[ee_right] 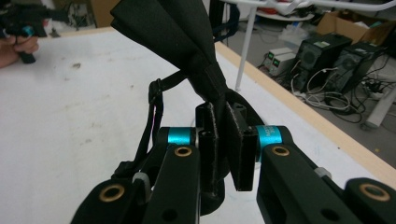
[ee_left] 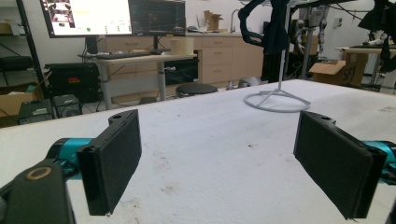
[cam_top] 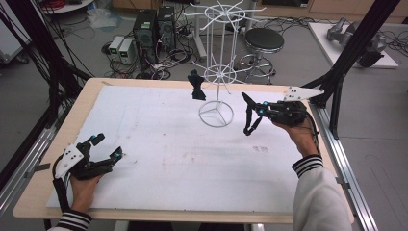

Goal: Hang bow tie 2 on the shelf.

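Here, black bow tie (ee_right: 187, 42) pinched between right gripper (ee_right: 224, 144) jaws, left gripper (ee_left: 219, 163) jaws wide, empty.

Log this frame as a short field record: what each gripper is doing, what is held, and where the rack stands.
left gripper: open, resting low on the white table top, nothing between its pads
right gripper: shut on black bow tie
black bow tie: pinched near its knot, strap loop hanging at the side
second bow tie: hanging on the rack
white wire rack: upright at the table's far side, round base on the top
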`<move>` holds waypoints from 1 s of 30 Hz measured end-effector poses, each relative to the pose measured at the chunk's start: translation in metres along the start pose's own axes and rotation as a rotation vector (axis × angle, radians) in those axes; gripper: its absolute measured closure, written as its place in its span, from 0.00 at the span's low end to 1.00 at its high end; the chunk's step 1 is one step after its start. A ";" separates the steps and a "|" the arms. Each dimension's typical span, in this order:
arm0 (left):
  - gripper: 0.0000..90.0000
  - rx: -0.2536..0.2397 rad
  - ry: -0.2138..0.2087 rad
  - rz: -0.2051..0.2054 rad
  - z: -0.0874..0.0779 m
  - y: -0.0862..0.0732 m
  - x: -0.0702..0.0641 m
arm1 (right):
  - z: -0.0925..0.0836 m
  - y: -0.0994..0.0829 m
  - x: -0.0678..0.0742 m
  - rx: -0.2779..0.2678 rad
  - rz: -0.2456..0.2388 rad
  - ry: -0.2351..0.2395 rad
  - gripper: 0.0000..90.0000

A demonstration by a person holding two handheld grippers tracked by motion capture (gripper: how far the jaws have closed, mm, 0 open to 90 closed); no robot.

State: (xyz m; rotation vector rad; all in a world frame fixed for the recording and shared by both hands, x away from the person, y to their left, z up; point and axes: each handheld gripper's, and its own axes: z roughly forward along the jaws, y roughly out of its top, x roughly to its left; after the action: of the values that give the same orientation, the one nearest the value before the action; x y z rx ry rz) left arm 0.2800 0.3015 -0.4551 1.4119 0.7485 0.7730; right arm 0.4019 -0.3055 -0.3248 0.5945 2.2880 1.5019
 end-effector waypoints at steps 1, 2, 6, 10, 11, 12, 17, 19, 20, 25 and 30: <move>0.17 0.000 0.000 0.000 0.000 0.000 0.000 | 0.000 0.000 0.000 -0.015 0.003 -0.006 0.93; 0.17 0.000 0.000 0.000 0.000 0.000 0.000 | -0.001 0.001 -0.001 -0.023 0.011 -0.010 0.93; 0.17 0.000 0.000 0.001 0.000 0.000 0.000 | -0.004 0.004 0.000 -0.051 0.022 -0.054 0.93; 0.17 0.000 0.000 0.001 0.000 0.000 0.000 | -0.007 0.007 0.000 -0.092 0.032 -0.096 0.93; 0.17 0.001 0.000 0.001 0.000 0.000 0.000 | -0.008 0.008 0.000 -0.099 0.036 -0.106 0.93; 0.17 0.001 0.000 0.001 0.000 0.000 0.000 | -0.008 0.008 0.000 -0.100 0.042 -0.115 0.93; 0.17 0.001 0.000 0.001 0.000 0.000 0.000 | -0.010 0.008 -0.001 -0.125 0.059 -0.148 0.93; 0.17 0.000 0.000 0.001 0.000 0.000 0.000 | -0.012 0.009 -0.002 -0.135 0.067 -0.170 0.93; 0.17 0.002 -0.001 0.001 0.000 0.000 0.000 | -0.012 0.010 -0.002 -0.136 0.073 -0.177 0.93; 0.17 0.002 -0.001 0.001 0.000 0.000 0.000 | -0.011 0.018 -0.002 -0.131 0.064 -0.208 0.93; 0.17 0.001 -0.001 0.000 0.000 0.000 0.000 | -0.006 0.027 -0.004 -0.137 0.051 -0.227 0.93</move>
State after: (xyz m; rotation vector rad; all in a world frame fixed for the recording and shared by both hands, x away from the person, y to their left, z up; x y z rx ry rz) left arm 0.2799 0.3014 -0.4551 1.4133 0.7476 0.7721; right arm 0.4067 -0.3028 -0.2973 0.7477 1.9967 1.5146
